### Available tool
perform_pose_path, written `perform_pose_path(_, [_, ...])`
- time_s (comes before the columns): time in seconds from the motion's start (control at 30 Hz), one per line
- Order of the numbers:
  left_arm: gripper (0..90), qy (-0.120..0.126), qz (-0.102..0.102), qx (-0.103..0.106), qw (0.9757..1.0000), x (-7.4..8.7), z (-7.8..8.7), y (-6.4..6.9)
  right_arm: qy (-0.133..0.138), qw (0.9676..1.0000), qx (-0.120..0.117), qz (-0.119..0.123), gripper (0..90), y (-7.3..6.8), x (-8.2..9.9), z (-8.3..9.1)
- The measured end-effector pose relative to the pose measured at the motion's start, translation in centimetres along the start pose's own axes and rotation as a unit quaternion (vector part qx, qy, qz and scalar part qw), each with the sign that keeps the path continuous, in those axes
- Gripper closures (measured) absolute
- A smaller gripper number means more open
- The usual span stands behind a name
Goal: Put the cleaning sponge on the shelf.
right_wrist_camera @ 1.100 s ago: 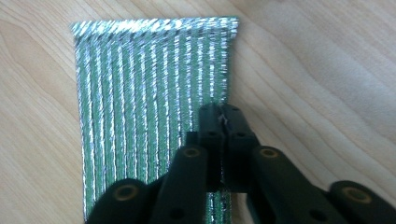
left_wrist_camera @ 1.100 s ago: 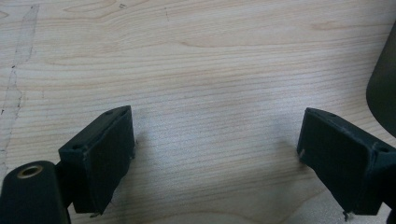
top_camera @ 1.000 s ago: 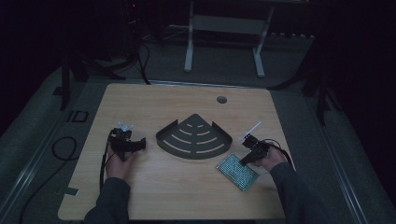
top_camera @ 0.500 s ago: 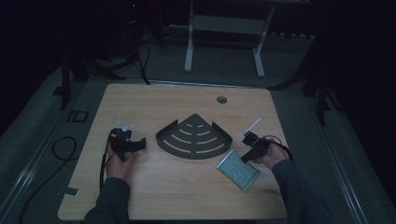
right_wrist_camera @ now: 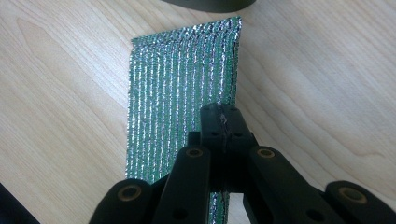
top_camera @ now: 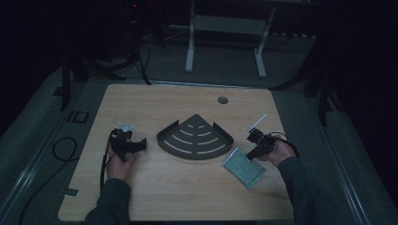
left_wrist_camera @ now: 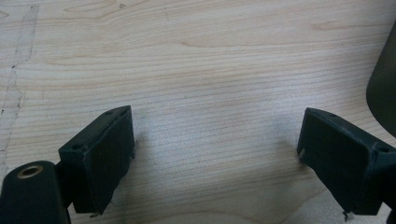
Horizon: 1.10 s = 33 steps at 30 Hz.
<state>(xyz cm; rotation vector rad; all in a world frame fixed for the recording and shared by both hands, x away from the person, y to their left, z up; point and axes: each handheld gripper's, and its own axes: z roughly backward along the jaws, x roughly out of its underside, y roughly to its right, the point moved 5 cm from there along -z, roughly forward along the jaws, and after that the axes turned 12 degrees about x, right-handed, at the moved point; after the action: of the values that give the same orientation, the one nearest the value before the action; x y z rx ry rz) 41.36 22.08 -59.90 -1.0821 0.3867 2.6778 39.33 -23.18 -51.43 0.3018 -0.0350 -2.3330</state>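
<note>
Between the right gripper's (right_wrist_camera: 223,116) jaws sits one edge of the green-silver scouring pad (right_wrist_camera: 182,88): jaws pressed together, clamped on it near its right long edge as the right gripper view frames it. Pad's long axis runs straight away from the jaws, far short edge ending just short of the dark corner shelf (right_wrist_camera: 210,3) beyond.

High view: right gripper (top_camera: 254,151) pinches the pad (top_camera: 243,167) at its upper corner; the rest of the pad hangs toward the person's side, looks tilted, low end at or near the table (top_camera: 187,197). Can't tell if that end touches.

Key relation: corner shelf (top_camera: 195,137) lies just beside the pad, ahead of the right jaws and toward table centre. Right hand is clearly nearer the pad, already has it. Judgement: a placement into the shelf calls for a short carry forward along the pad's long axis, lifting enough to clear the shelf rim.

Left gripper (top_camera: 133,146) is well apart from the pad, on the far side of the shelf from it. Left gripper view: jaws stand wide apart, nothing between, bare wood below; shelf edge (left_wrist_camera: 383,84) just off its right jaw. Left fingers (left_wrist_camera: 107,154) idle. It could steady the shelf if needed.

Risk, as a guess: an edge-only pinch lets the pad swing or slip.
</note>
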Motion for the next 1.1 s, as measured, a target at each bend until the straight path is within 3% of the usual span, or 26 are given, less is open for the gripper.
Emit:
perform_pose_path(0.4, [11.5, 0.000, 0.000, 0.000, 1.0000, 0.0, 0.0, 0.0, -0.001, 0.9998, 0.021, 0.008, 89.7, 0.5, -0.8, 1.9])
perform_pose_path(1.1, [11.5, 0.001, 0.000, 0.000, 1.0000, 0.0, 0.0, 0.0, 0.011, 0.9993, 0.033, 0.017, 89.7, 1.0, -2.3, 4.8])
